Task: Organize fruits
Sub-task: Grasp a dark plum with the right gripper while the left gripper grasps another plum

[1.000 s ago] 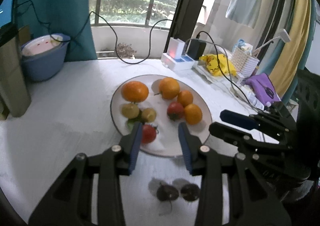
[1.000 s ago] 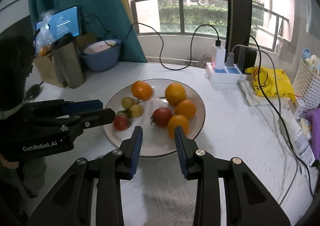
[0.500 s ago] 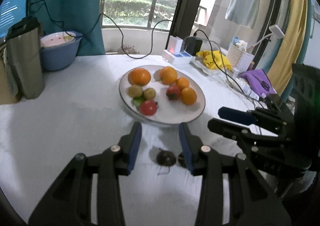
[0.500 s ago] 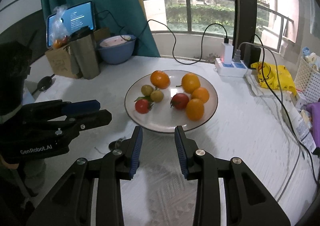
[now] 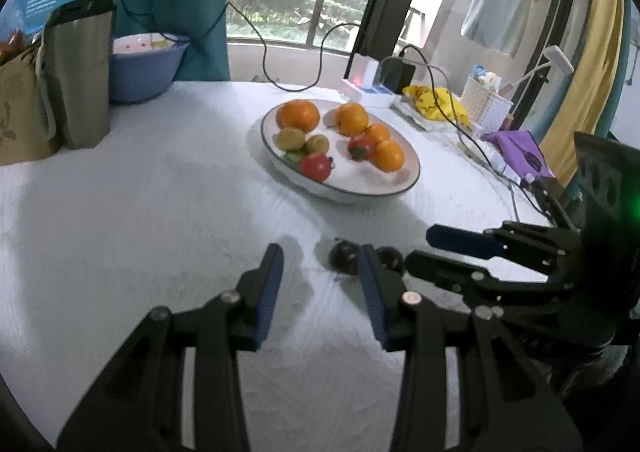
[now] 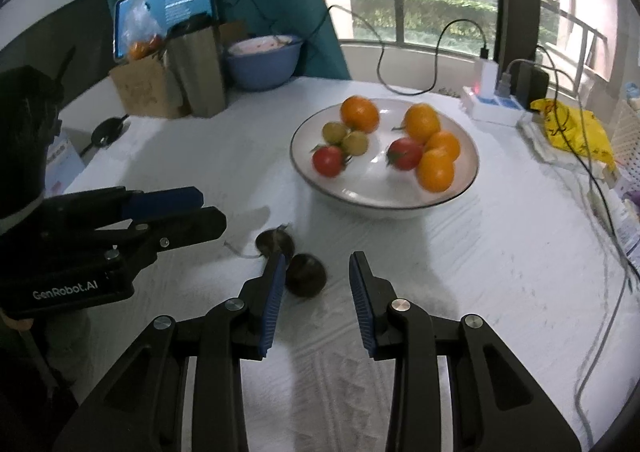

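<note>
A white plate (image 5: 400, 184) (image 6: 360, 196) holds several oranges, two red tomatoes and two small green fruits. Two dark round fruits lie on the white tablecloth in front of the plate, one (image 5: 343, 257) (image 6: 275, 242) farther left and one (image 6: 305, 274) (image 5: 390, 257) beside it. My left gripper (image 5: 320, 264) is open and empty, just left of the dark fruits. My right gripper (image 6: 318, 272) is open and empty, with the nearer dark fruit just beyond its left fingertip. Each gripper shows in the other's view.
A steel tumbler (image 5: 78, 72) (image 6: 196, 64), a paper bag (image 6: 140, 88) and a blue bowl (image 5: 146, 64) (image 6: 262, 60) stand at the back left. A power strip (image 6: 492, 104) with cables, a yellow bag (image 6: 576, 128) and a white basket (image 5: 486, 104) sit at the back right.
Both grippers have pulled back from the plate toward the near table edge and opened wider. The two dark fruits now lie at their fingertips.
</note>
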Tool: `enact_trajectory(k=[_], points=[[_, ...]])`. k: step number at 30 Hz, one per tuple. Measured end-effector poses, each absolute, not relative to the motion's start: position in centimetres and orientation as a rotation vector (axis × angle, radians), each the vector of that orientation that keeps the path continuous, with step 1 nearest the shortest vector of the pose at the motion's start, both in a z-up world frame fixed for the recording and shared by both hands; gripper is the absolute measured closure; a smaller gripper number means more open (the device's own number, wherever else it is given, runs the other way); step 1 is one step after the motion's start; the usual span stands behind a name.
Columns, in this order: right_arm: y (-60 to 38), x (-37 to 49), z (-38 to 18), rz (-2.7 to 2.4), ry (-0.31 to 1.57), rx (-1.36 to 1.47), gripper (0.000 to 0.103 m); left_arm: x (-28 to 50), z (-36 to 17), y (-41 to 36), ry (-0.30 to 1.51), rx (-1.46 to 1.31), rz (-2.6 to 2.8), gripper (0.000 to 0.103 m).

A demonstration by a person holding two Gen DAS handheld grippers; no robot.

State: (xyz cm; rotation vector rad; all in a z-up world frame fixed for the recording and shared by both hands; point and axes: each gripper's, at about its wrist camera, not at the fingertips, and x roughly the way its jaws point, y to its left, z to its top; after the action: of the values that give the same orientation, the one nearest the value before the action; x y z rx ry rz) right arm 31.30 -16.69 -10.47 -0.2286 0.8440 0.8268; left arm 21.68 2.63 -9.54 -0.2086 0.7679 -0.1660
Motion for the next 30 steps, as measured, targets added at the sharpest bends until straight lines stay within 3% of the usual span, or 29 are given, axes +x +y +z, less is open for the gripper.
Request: enact_trajectory(k=[30], points=[[-15.7, 32.5, -12.2, 0.854, 0.892, -0.258, 0.072, 22.9, -11.4, 0.5, 0.840, -0.147, -0.196, 0.062]])
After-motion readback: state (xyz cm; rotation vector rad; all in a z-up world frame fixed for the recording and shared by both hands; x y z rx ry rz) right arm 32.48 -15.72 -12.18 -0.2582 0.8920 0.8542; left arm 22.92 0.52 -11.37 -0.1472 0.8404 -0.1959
